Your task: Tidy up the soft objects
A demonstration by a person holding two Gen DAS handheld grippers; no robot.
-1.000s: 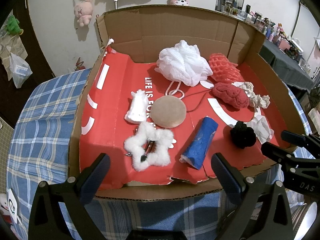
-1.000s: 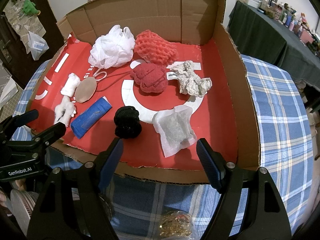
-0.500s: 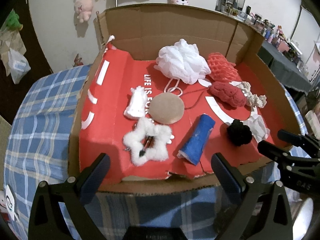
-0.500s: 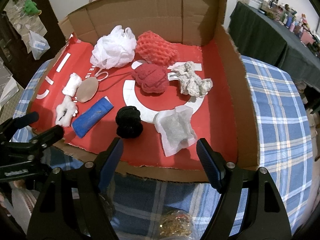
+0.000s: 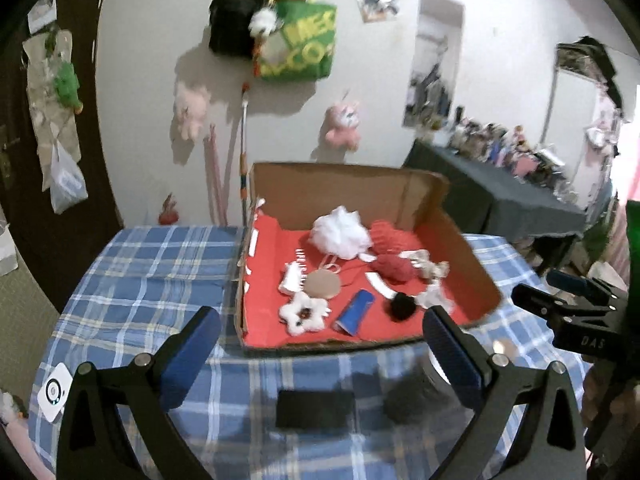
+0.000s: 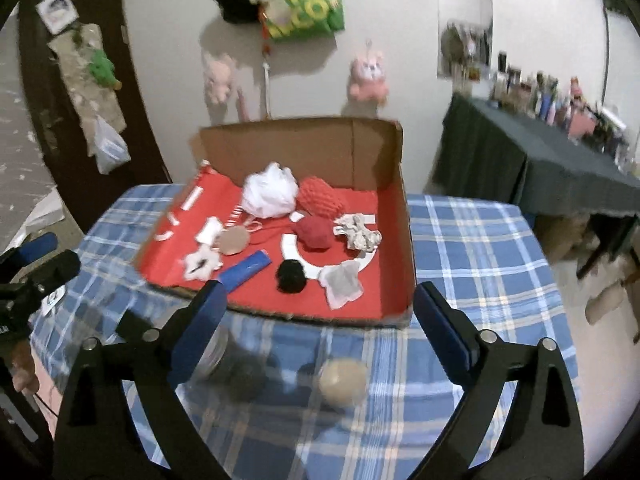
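A cardboard box (image 5: pixel 478 280) with a red floor sits on the plaid table and holds several soft objects: a white mesh puff (image 5: pixel 340 232), a red knit ball (image 5: pixel 394 268), a tan round pad (image 5: pixel 323 284), a white fluffy star (image 5: pixel 304 314), a blue roll (image 5: pixel 356 312) and a black pom-pom (image 5: pixel 404 306). The box shows in the right wrist view (image 6: pixel 404 200) too. My left gripper (image 5: pixel 320 356) is open and empty, held back from the box's near edge. My right gripper (image 6: pixel 320 328) is open and empty, also well back from the box.
A black flat object (image 5: pixel 316 408) and a dark round blur (image 5: pixel 412 400) lie on the blue plaid tablecloth (image 5: pixel 160 272) near me. A tan round object (image 6: pixel 344 380) and a jar (image 6: pixel 218 354) lie in front of the box. A dark-draped side table (image 6: pixel 560 160) stands to the right.
Both grippers have pulled back and up from the box, so it looks much smaller and farther. Both stay open and empty. The objects in the box have not moved.
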